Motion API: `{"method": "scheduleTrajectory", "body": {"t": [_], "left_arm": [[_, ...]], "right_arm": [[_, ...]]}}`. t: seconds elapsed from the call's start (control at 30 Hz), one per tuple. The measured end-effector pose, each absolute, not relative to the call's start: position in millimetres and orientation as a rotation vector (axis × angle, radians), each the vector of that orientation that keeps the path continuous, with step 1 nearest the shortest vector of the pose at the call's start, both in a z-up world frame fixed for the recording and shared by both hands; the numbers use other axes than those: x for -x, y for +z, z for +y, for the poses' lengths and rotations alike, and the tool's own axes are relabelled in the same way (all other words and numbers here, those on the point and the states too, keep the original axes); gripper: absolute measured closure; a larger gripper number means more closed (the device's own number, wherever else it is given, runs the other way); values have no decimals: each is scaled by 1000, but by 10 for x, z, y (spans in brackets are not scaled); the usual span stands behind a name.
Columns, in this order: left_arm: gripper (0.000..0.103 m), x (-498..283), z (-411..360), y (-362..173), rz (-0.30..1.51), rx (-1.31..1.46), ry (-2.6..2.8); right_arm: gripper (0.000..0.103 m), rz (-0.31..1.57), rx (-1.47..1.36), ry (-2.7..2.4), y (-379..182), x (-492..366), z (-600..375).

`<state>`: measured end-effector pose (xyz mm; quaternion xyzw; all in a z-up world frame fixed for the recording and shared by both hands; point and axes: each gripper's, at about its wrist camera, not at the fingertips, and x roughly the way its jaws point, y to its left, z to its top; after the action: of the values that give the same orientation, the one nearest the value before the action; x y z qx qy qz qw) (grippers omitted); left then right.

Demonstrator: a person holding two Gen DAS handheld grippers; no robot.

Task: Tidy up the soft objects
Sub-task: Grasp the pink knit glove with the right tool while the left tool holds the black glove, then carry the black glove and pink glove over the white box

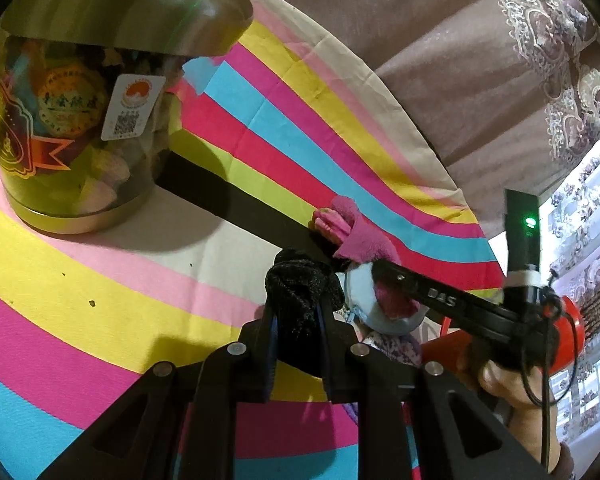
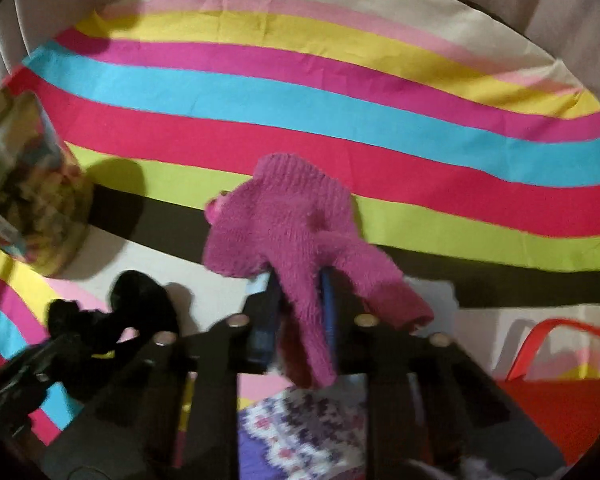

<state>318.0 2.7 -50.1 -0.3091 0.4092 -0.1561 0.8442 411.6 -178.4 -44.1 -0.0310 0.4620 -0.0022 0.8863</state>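
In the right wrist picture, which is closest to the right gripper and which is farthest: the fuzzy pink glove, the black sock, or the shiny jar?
1. Fuzzy pink glove: pinched between the right gripper fingers, draped over them.
2. Black sock: lower left, held by the left gripper.
3. Shiny jar: far left edge, on the striped cloth.

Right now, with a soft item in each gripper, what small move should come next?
Probably lift the right gripper straight up: it is closed on the magenta fuzzy glove, which drapes onto the striped cloth and the patterned knit item. The left gripper already grips the black sock.
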Motion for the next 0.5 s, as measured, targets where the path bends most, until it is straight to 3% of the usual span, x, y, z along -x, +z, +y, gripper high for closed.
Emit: {"method": "scheduleTrajectory", "body": {"t": [0.1,0.5], "left_arm": [[85,-3175,38,-494,860,654,-327],[85,-3157,52,-472,846,657,-323]], "right_arm": [[89,952,44,33,-430,-4009,-1755],[92,863,40,40,-346,-3519,-1628]]}}
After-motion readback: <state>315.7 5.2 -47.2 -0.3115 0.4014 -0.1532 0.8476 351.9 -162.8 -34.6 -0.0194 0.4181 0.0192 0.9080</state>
